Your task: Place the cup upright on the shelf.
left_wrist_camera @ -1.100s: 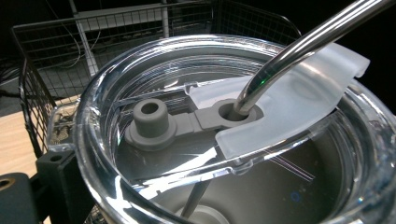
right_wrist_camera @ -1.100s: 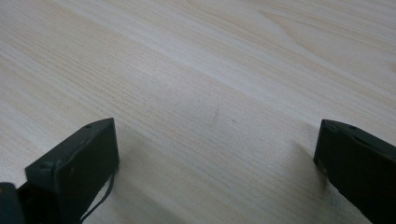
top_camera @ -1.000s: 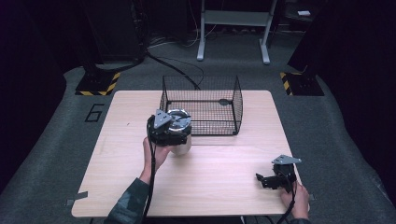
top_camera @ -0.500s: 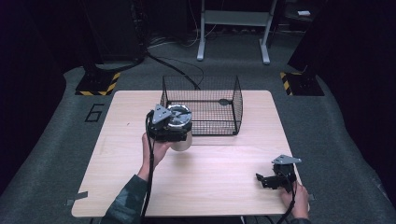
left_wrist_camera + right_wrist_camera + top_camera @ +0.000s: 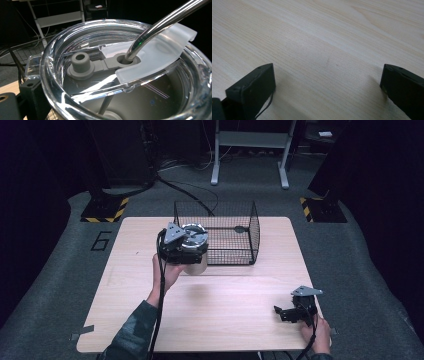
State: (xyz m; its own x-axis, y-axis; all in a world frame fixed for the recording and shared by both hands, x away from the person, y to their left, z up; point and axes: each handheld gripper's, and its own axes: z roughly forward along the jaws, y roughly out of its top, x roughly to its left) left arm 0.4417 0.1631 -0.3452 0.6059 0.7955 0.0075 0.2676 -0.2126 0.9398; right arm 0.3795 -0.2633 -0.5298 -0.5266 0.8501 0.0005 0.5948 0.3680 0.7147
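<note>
tumbler (image 5: 195, 254) sits clamped between the left gripper (image 5: 176, 247) fingers, beside the wire basket (image 5: 227, 232).

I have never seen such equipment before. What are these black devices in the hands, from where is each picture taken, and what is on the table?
A person sits at a wooden table and holds a hand-operated clamp, called a gripper, in each hand. The wide picture comes from a fixed camera above the table. The other two come from small cameras riding on the grippers. The left gripper holds a metal tumbler beside a black wire basket. Its own camera looks closely at the tumbler's clear lid and metal straw. The right gripper rests near the table's right front corner with its jaws wide apart and nothing between them.
</note>
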